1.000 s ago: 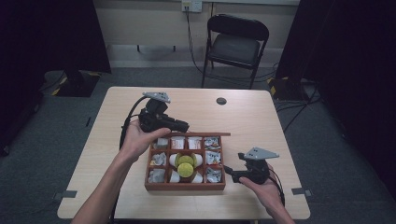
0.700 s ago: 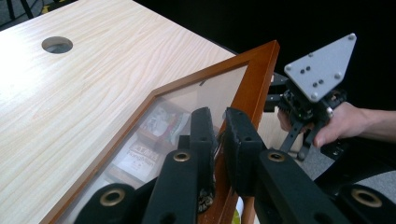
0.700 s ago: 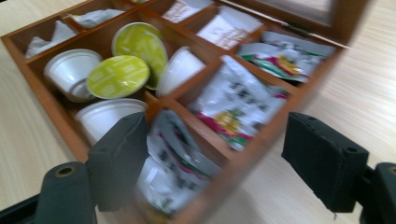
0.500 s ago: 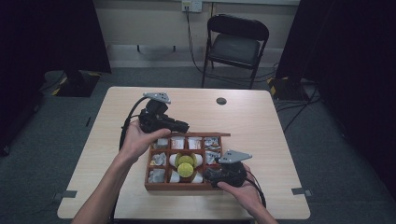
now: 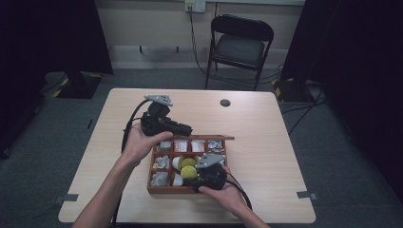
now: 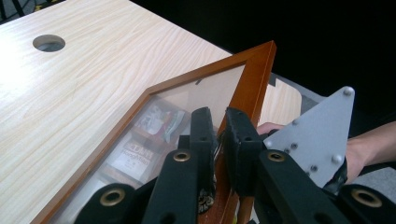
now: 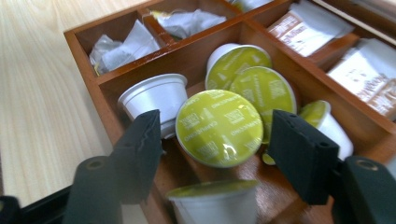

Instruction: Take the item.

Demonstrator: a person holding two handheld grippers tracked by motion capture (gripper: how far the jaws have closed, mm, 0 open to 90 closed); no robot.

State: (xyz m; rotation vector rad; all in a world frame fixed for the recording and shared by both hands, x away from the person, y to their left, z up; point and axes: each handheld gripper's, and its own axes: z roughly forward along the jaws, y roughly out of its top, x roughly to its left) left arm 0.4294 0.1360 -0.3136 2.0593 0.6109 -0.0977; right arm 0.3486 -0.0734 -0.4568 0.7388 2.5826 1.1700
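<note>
The box (image 5: 157,183) is partly hidden by the right tool (image 7: 219,151). A green-lidded capsule (image 7: 218,127) lies between its jaws, which have just been closing but are seen apart from it. The glass lid's frame (image 6: 250,79) is clamped by the left tool (image 6: 219,140).

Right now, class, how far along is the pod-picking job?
Done: the left hand-held gripper holds the box lid open. In hand: the right hand-held gripper has just been closing its jaws around a green-topped pod, not yet gripping. Left: lifting it out.

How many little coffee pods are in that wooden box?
6: one pod on its side at the left, two at the back, one in the middle, one at the right, one nearest the camera. More may be hidden.
</note>
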